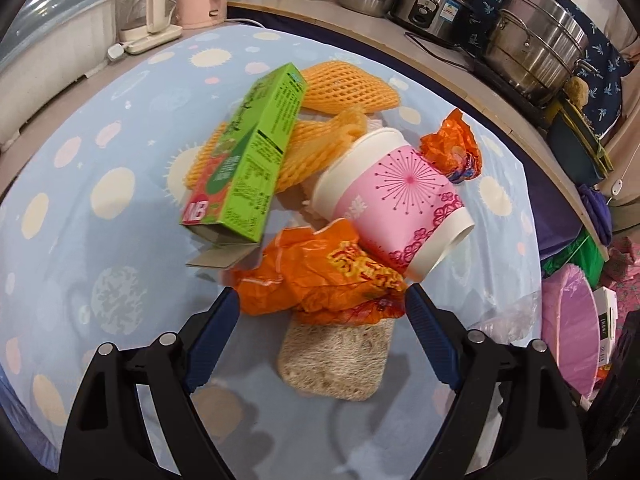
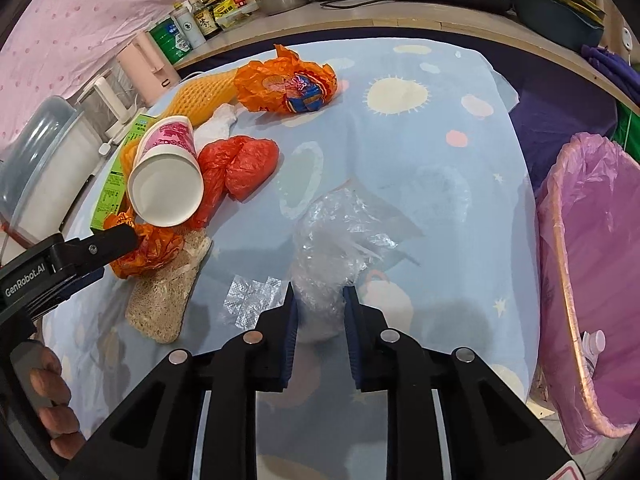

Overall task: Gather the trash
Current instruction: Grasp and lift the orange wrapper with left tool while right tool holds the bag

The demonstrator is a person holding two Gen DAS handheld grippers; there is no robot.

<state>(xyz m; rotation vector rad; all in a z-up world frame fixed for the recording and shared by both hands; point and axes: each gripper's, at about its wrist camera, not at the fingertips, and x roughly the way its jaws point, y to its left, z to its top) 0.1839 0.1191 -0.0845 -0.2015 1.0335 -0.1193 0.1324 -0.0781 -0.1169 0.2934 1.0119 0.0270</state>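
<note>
Right gripper (image 2: 319, 304): clenched on clear plastic bag (image 2: 340, 236), near table edge.
Left gripper (image 1: 322, 312): released, jaws wide around orange wrapper (image 1: 316, 268) atop sponge (image 1: 336, 360).
Beyond: pink cup (image 1: 394, 200), green box (image 1: 248, 156), foam netting (image 1: 348, 84).
Step, judged: pickup. Next: carry bag to lined bin (image 2: 592, 280), at right.
</note>
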